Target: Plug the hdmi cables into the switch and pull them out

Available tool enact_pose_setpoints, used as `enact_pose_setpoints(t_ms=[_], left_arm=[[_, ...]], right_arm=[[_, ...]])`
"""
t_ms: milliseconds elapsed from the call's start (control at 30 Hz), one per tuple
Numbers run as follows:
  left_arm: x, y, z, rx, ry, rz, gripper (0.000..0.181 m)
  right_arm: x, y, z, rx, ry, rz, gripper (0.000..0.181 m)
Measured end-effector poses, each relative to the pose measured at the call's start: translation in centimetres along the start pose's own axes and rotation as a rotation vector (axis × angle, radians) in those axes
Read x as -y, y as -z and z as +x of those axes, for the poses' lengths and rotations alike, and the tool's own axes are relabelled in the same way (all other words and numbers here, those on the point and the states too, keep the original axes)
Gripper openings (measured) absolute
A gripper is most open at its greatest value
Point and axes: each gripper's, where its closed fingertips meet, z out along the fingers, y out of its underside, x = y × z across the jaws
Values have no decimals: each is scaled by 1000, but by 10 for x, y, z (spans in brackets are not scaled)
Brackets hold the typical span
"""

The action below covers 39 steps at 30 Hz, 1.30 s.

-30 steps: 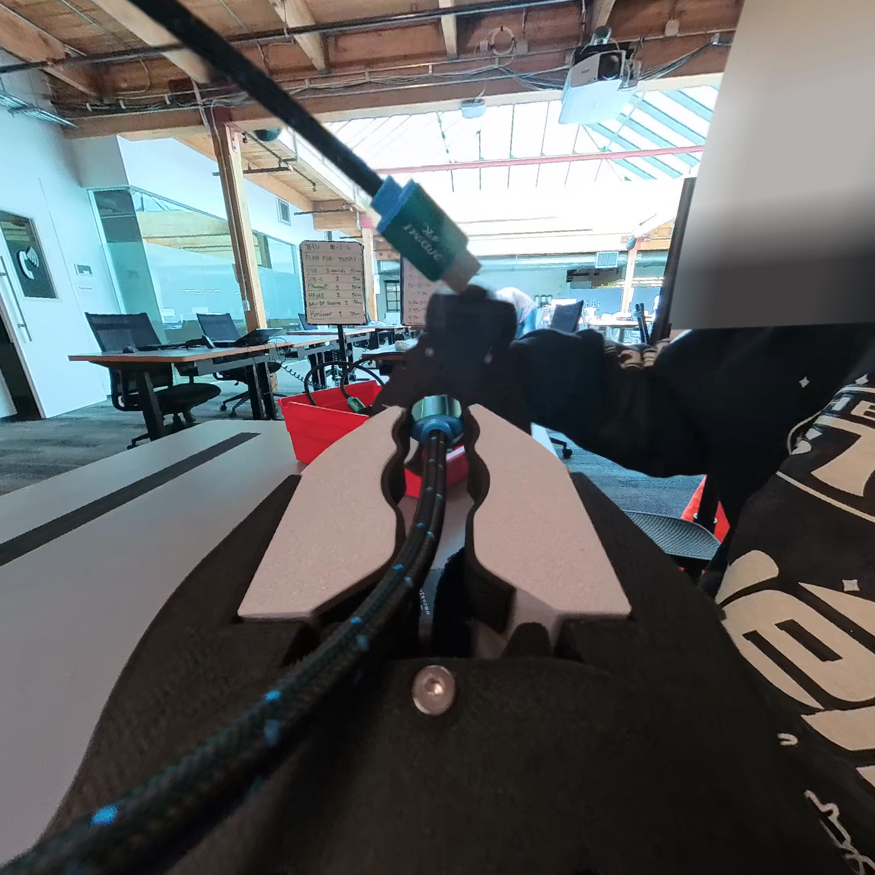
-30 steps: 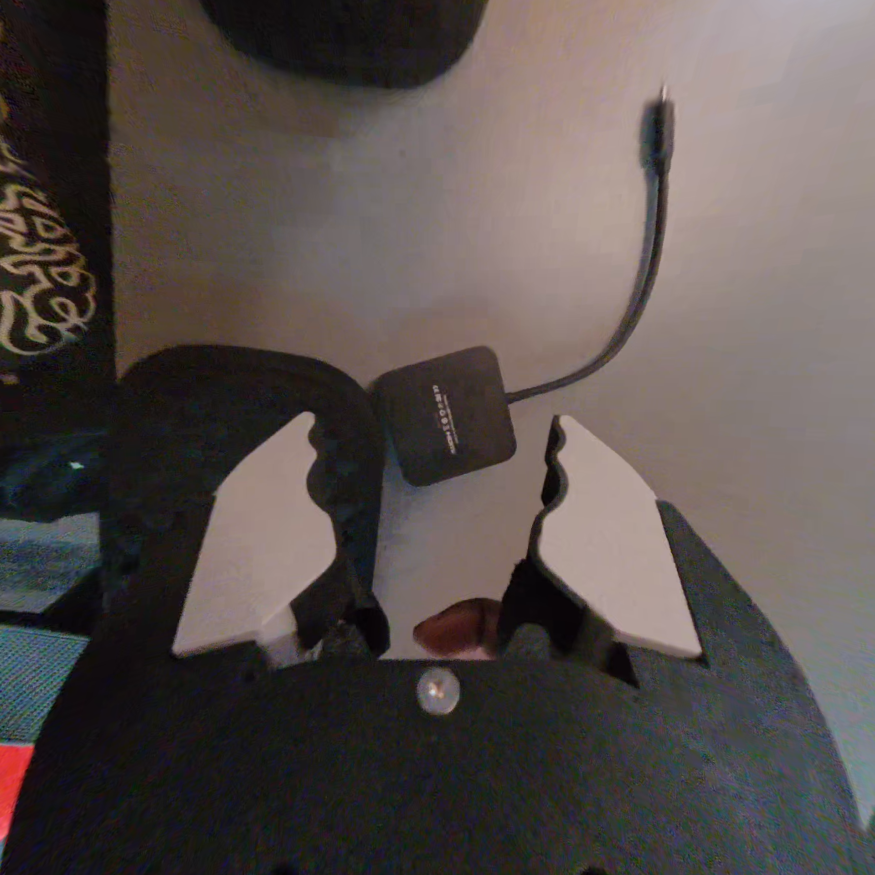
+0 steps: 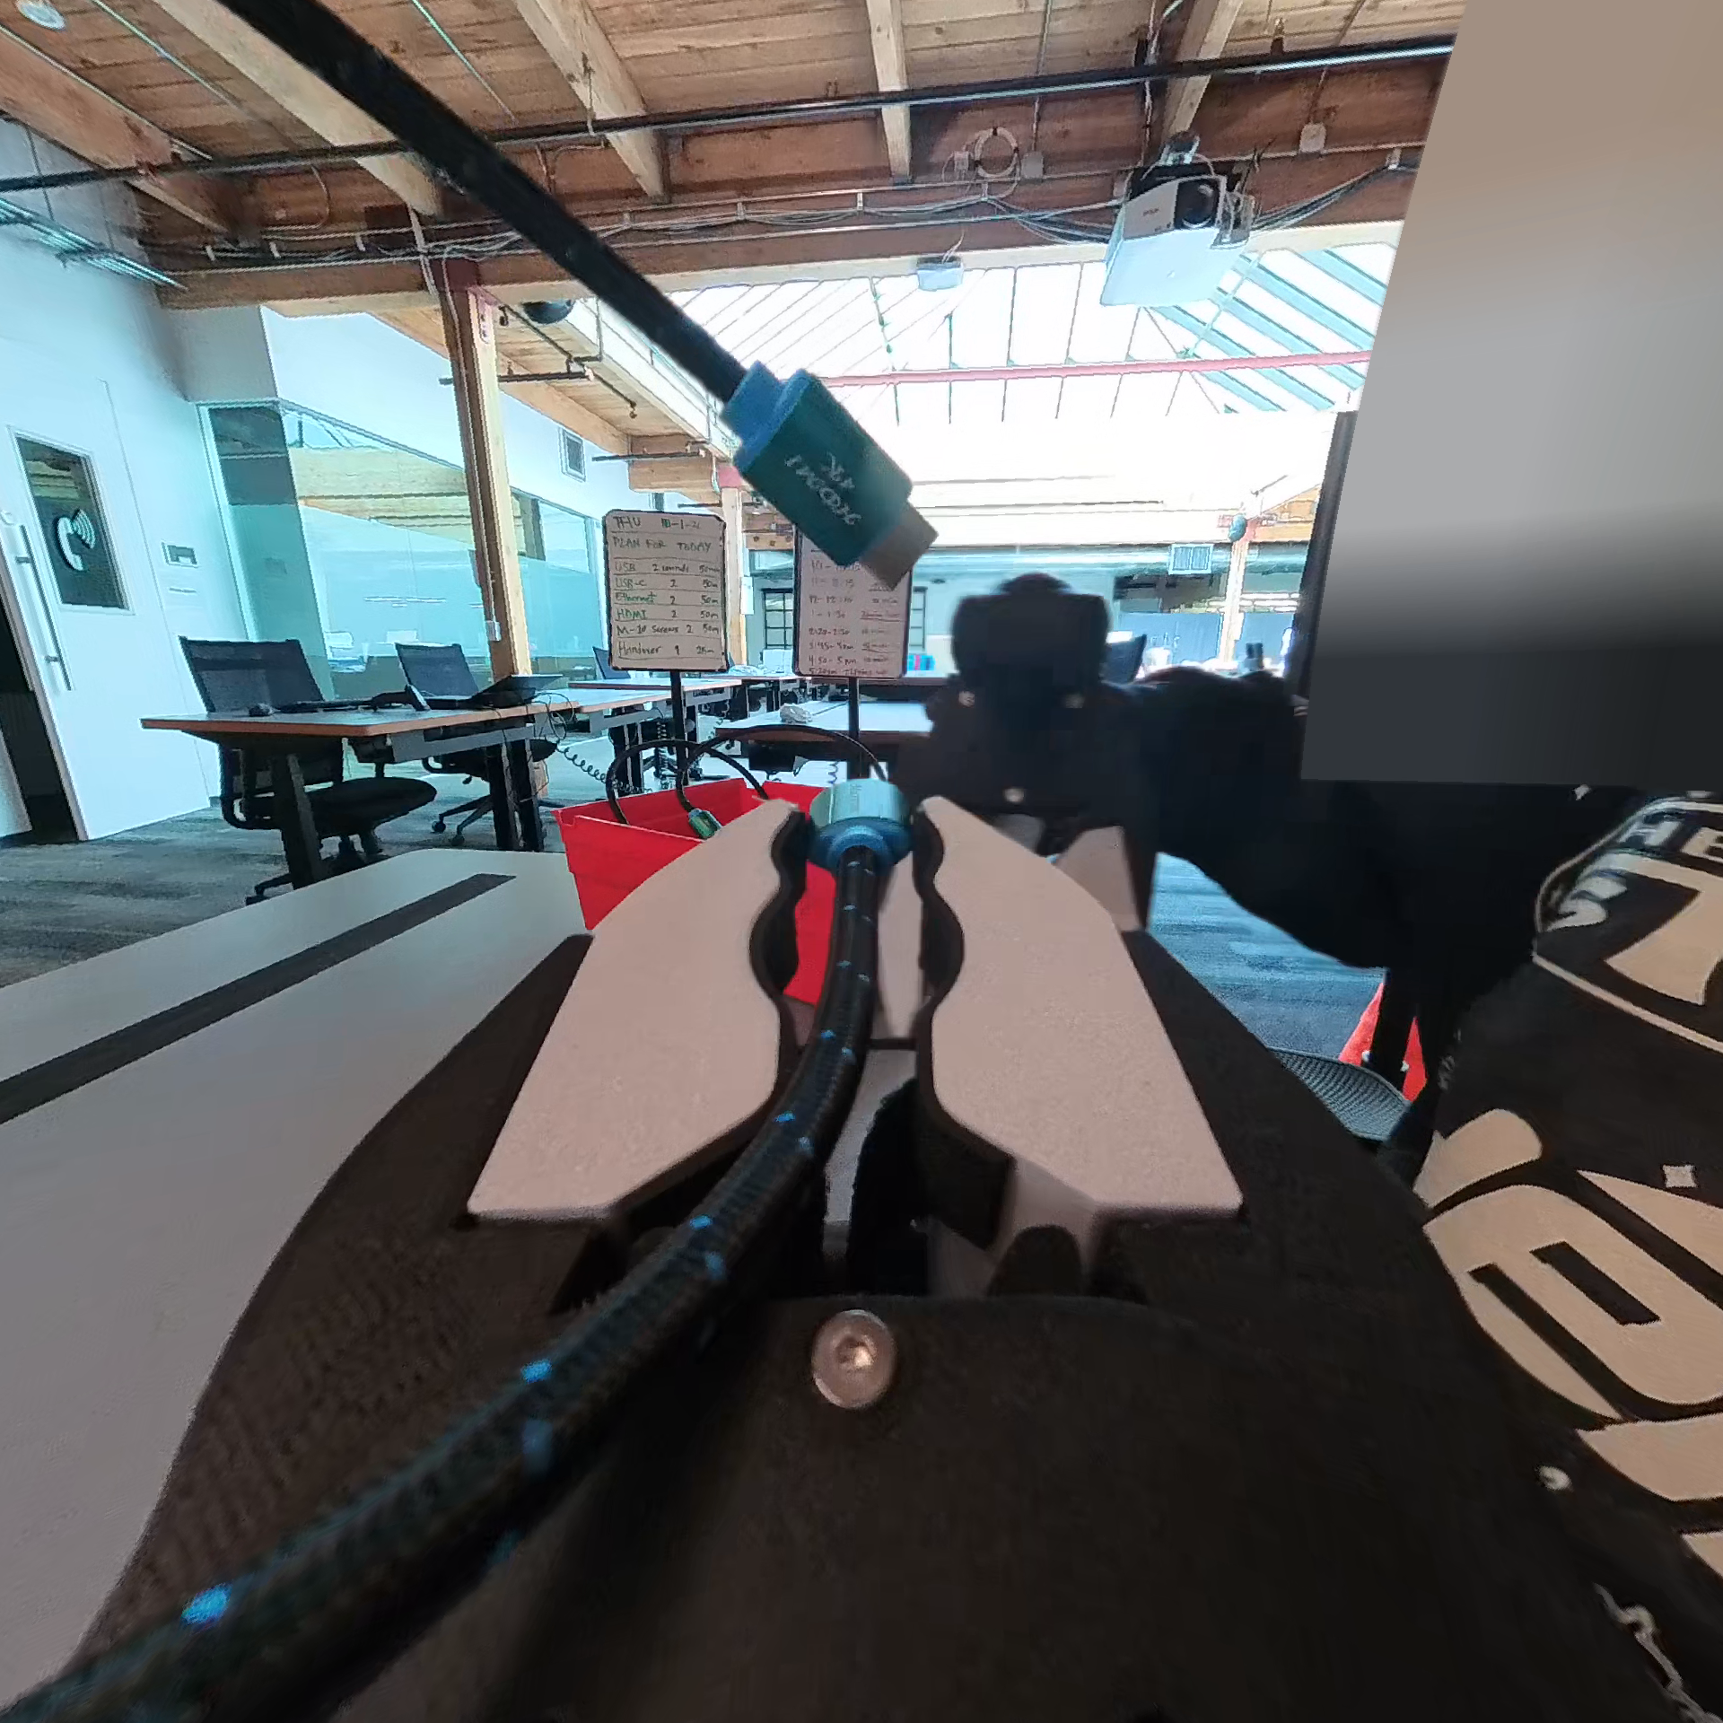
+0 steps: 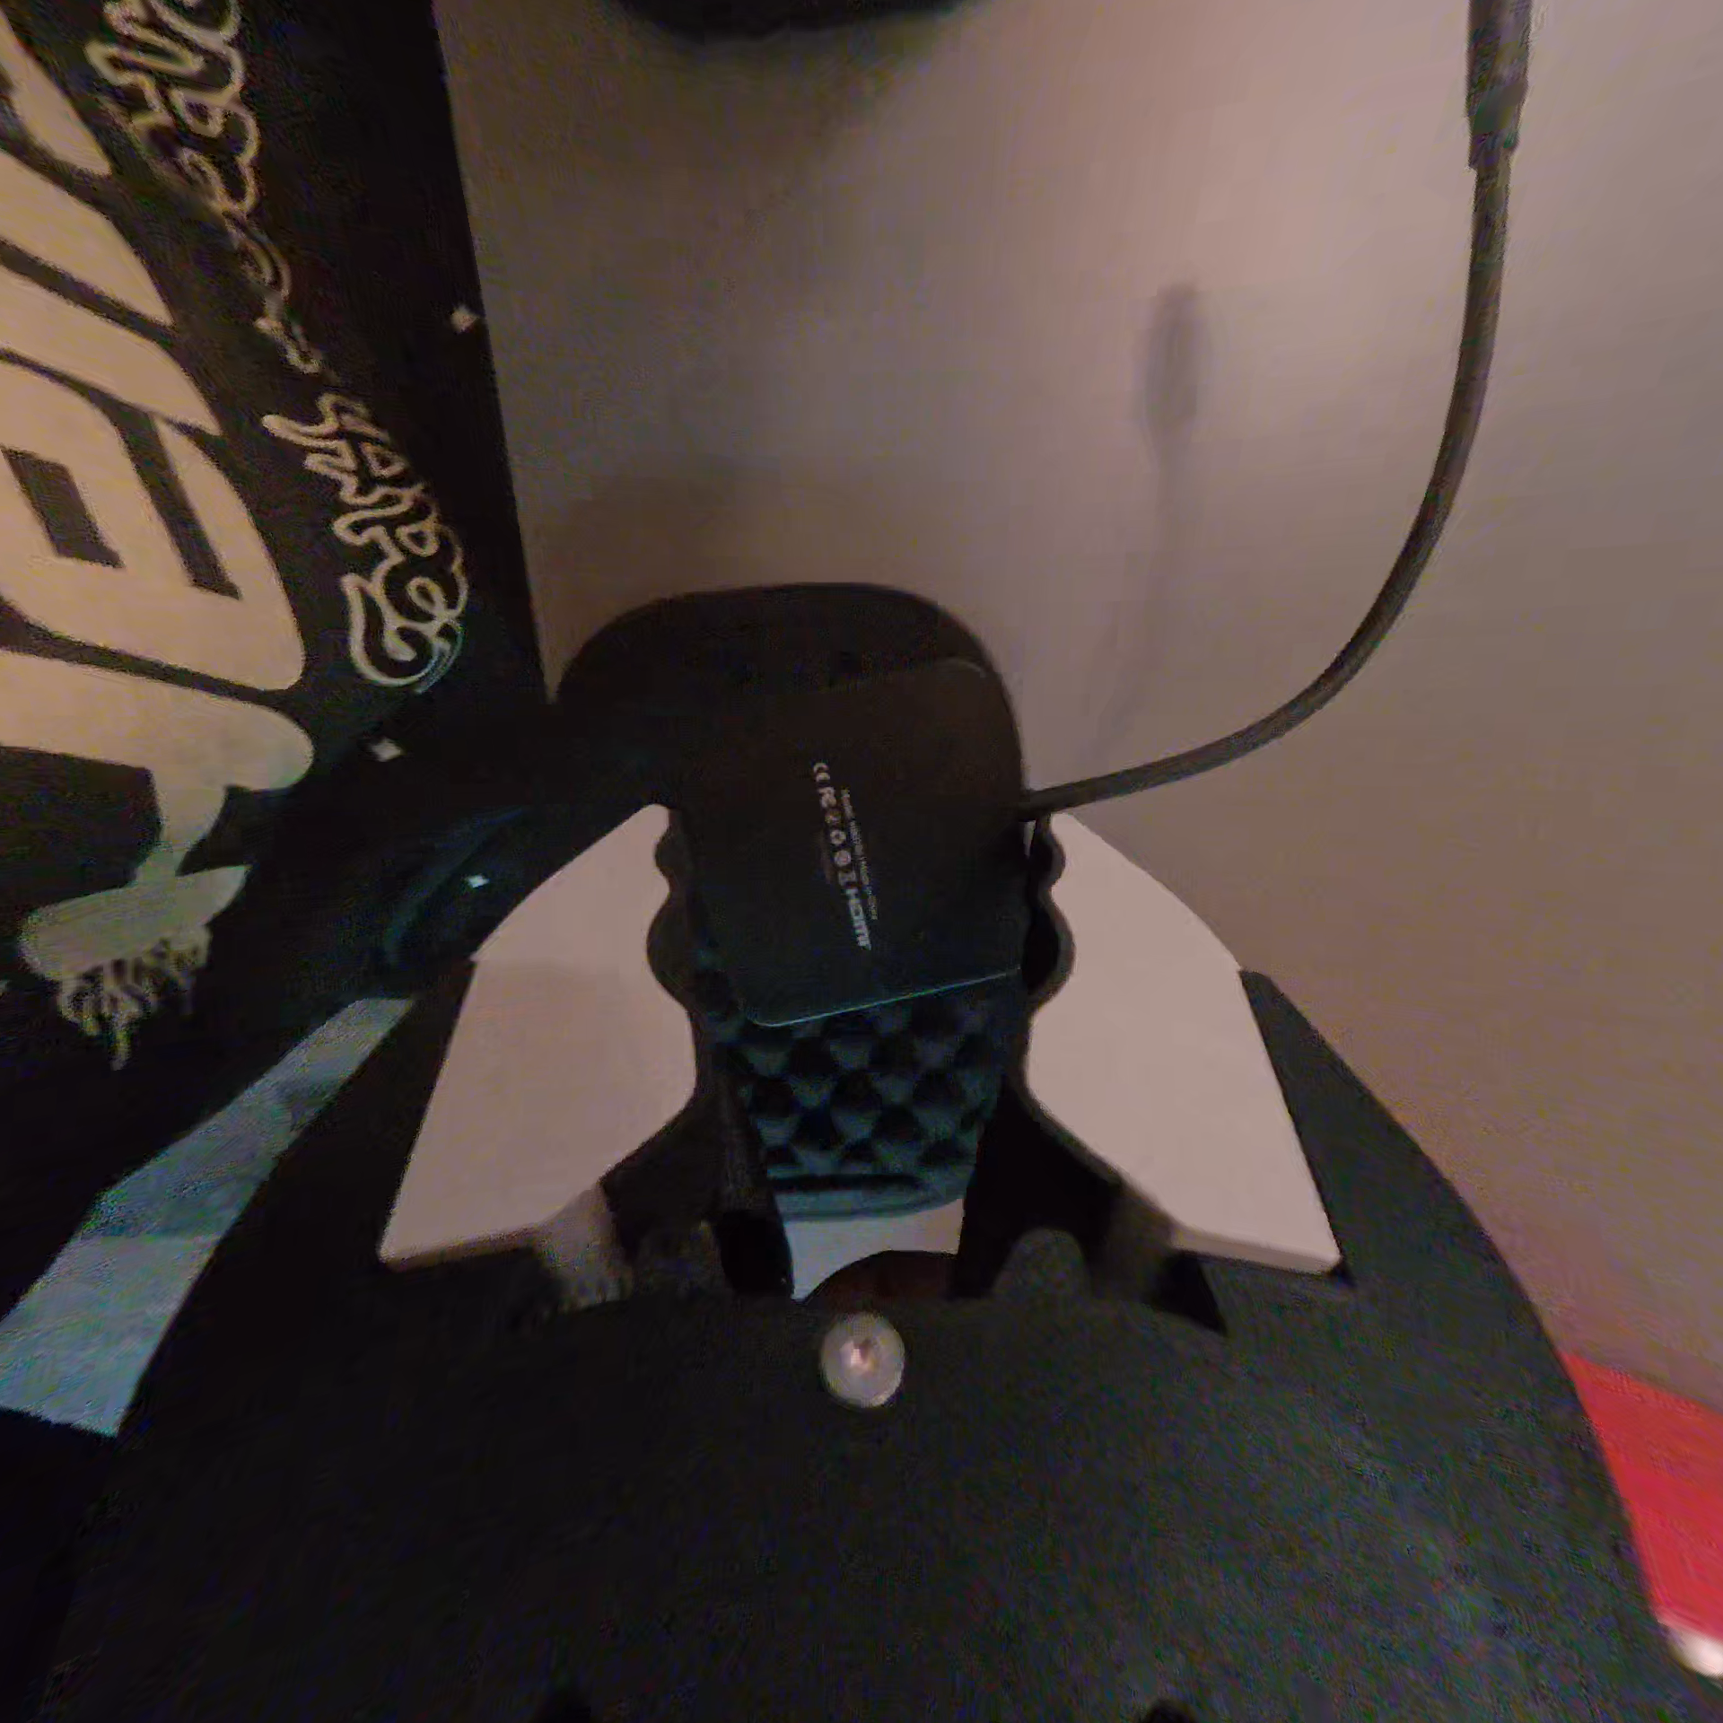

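Both grippers loaded, ready to plug in

Left gripper (image 3: 853,825) clamps a cable plug (image 3: 856,813); right gripper (image 4: 853,895) is closed around the switch (image 4: 853,839) over the table (image 4: 1212,466). Next, I judge: align plug with port.

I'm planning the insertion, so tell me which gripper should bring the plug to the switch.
Left, probably. The left gripper is shut on the cable just behind its plug, ready to aim it. The right gripper is shut on the switch, so it should only steady it.
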Motion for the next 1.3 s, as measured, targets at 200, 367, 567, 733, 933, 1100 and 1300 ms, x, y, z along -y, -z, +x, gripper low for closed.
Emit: enact_pose_setpoints(t_ms=[200,367,567,733,933,1100,1300], left_arm=[[-2,-2,2,-6,-13,-9,21],[-2,-4,8,-43,-9,-8,20],[-15,-9,21,-90,-4,-67,21],[-38,-15,41,-139,19,-153,21],[-53,-20,53,-180,7,-214,21],[-66,-20,56,-186,-68,-285,21],[-70,-22,57,-182,-89,-305,21]], right_arm=[[-39,-37,-14,-34,-145,-65,76],[-40,-42,-10,-83,-110,-59,77],[-34,-32,-7,-101,-163,169,76],[3,6,12,-257,-131,288,76],[44,35,18,-262,-76,333,76],[48,34,19,-247,-54,287,76],[47,25,17,-223,-44,255,76]])
